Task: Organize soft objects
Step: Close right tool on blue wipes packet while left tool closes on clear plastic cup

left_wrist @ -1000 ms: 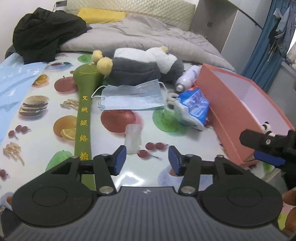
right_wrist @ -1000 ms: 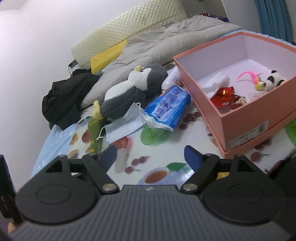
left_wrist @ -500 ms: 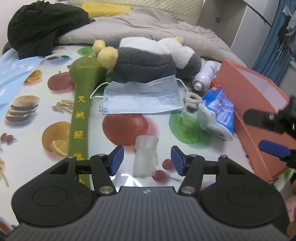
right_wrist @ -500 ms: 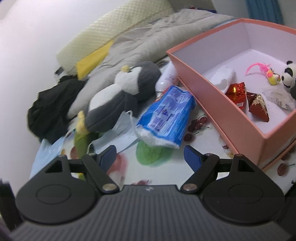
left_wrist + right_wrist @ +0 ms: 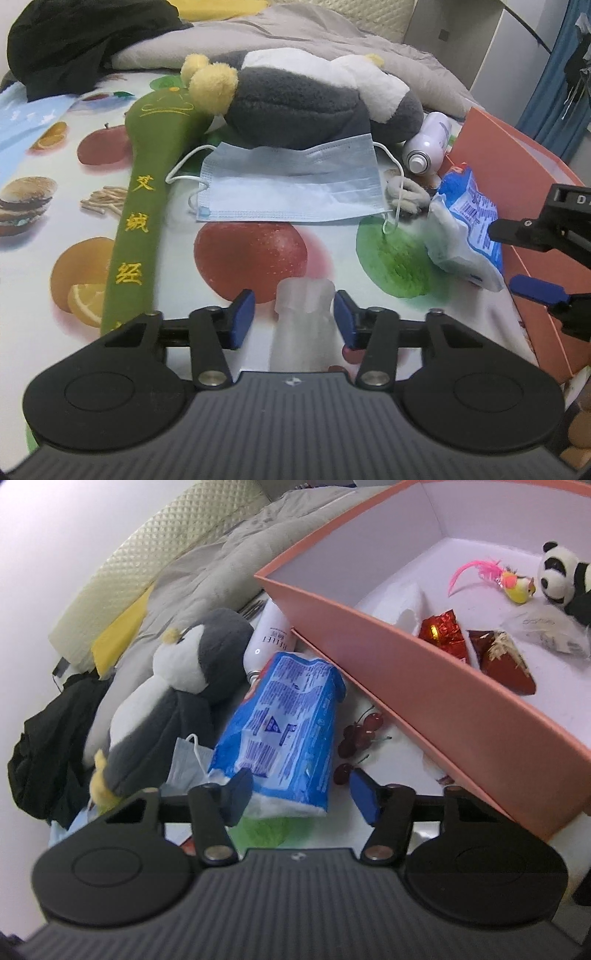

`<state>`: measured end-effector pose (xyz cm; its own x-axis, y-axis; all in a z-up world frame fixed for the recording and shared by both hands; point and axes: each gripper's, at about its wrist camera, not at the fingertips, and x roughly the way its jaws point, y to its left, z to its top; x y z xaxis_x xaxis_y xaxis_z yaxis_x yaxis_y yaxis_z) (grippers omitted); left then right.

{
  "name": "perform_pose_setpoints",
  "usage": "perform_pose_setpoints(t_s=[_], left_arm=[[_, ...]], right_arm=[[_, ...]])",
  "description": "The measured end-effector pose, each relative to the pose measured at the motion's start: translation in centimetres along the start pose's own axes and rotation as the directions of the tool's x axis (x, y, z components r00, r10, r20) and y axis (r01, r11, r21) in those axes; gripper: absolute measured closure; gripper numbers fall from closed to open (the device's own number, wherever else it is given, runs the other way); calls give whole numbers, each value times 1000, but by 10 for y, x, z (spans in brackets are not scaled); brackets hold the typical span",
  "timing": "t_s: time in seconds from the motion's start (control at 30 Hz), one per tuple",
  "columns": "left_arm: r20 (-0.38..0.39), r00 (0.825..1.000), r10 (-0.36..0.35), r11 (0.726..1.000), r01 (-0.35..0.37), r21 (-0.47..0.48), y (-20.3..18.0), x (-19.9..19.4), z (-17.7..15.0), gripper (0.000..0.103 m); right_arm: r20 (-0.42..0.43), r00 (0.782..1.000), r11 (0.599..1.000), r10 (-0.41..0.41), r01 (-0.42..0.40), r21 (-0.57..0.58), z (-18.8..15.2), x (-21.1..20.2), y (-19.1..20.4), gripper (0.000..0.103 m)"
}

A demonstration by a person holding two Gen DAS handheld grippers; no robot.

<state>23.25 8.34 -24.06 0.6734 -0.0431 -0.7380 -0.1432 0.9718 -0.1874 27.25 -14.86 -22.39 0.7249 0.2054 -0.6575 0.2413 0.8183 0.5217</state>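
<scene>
A: Left gripper [image 5: 294,319] — how are the jaws noted?

B: Noted as apart and closing. A translucent white soft piece [image 5: 303,325] is seen between the blue pads; a gap remains on each side, so no contact is recorded.

A: Right gripper [image 5: 301,794]?

B: Jaws also apart and closing. The near end of the blue tissue pack [image 5: 282,731] is placed between them. The left pad appears to be against the pack; the right pad is clear of it.

A: Places, relative to the pink box [image 5: 424,679]?

B: The tissue pack is logged just beside the box's outer wall. The plush penguin [image 5: 173,701] is beyond the pack, the white bottle [image 5: 271,638] between penguin and box. The face mask [image 5: 291,184] and green plush stick [image 5: 144,206] are farther from the box. Inside the box, a small panda [image 5: 561,576] is seen
</scene>
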Motion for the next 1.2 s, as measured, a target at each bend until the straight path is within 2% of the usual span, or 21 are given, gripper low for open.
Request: perform_pose_setpoints(t_s=[0.2,0.33,0.4,0.7,0.93,1.2], left_arm=[[-6,1000,-8,999,8,37,-9,4,1,65],[-1,1000,-1,999,1,46,-11,3,1,69],[-4,1000,-4,999,4,34,-11,2,2,69],[9,999,-35,999,34,17,-13,-10,4,69],[24,998,-58,998,58,-2,-15,-32,8,69],[31,997,-75,997,75,-21,-20,-68,5,69]], right_arm=[[-24,1000,999,10,-9,31,4,14,-2,46],[-55,998,999,26,-24,49,5,21,-5,60],[-66,997,999,28,-26,40,6,22,-4,73],[-49,996,997,71,-73,-32,10,8,3,93],[-70,995,986,74,-84,-143,9,-11,12,94],[-100,993,940,69,-98,-328,0,-40,19,94]])
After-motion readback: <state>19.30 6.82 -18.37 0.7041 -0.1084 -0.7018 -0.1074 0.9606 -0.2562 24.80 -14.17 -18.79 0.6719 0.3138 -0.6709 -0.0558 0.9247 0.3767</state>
